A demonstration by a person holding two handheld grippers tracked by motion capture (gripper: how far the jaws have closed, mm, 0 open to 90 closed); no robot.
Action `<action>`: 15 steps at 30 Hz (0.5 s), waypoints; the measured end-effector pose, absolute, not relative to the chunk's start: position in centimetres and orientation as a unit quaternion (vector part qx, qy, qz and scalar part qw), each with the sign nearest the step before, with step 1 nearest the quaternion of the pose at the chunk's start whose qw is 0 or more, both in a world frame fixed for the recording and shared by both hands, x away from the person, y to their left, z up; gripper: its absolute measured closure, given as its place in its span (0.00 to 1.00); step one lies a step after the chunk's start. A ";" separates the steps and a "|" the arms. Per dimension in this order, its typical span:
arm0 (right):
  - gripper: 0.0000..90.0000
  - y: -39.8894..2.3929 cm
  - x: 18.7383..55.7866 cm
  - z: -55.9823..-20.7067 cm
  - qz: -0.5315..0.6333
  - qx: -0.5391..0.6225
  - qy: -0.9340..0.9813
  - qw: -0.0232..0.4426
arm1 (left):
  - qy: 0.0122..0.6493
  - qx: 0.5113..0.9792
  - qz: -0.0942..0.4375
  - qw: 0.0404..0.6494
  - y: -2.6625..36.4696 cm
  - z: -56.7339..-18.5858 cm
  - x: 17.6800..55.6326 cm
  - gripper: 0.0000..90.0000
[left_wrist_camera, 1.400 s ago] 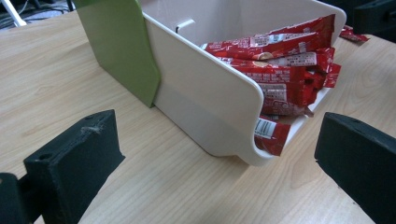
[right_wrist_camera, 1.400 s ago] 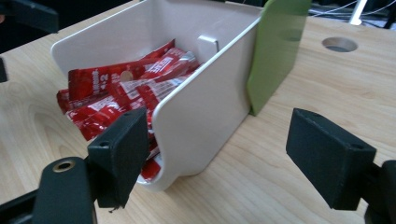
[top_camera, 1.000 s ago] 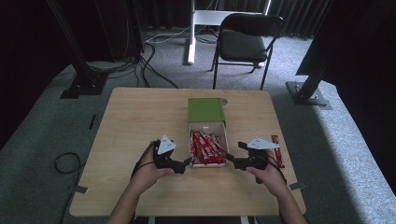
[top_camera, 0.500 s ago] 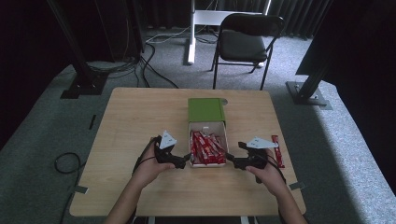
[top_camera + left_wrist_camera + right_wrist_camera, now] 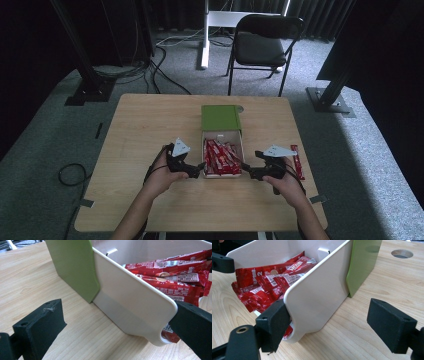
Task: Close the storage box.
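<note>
A wooden table (image 5: 150, 130) stands on grey carpet (image 5: 45, 145). Behind it stands a black folding chair (image 5: 262, 47) and a white post (image 5: 205, 30). Dark stands (image 5: 82, 60) flank the table; cables (image 5: 150, 60) trail across the floor. The backdrop appears to be a black curtain (image 5: 310, 15).

The box (image 5: 222, 155) walls block both grippers' inner fingers — bare counter (image 5: 145, 125) lies open on its left, while a loose packet (image 5: 295, 161) narrows the right.

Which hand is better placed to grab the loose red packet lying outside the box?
Right. The loose packet lies just beside the right tool; the left tool sits across the box.
</note>
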State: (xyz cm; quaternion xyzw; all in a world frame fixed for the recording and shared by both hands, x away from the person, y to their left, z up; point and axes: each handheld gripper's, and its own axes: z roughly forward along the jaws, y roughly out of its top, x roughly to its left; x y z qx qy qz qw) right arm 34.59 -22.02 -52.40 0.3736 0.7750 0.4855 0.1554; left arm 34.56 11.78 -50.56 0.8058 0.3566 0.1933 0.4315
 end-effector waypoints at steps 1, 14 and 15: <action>0.20 -22.0 34.6 -52.4 0.485 0.374 0.775 0.157 | 0.358 0.804 0.193 0.433 11.8 -50.6 34.6 0.01; 0.18 -21.9 35.3 -52.0 0.475 0.367 0.781 0.171 | 0.363 0.803 0.192 0.432 11.5 -50.4 35.5 0.01; 0.18 -21.9 35.4 -52.0 0.475 0.367 0.781 0.172 | 0.363 0.803 0.192 0.432 11.5 -50.4 35.5 0.01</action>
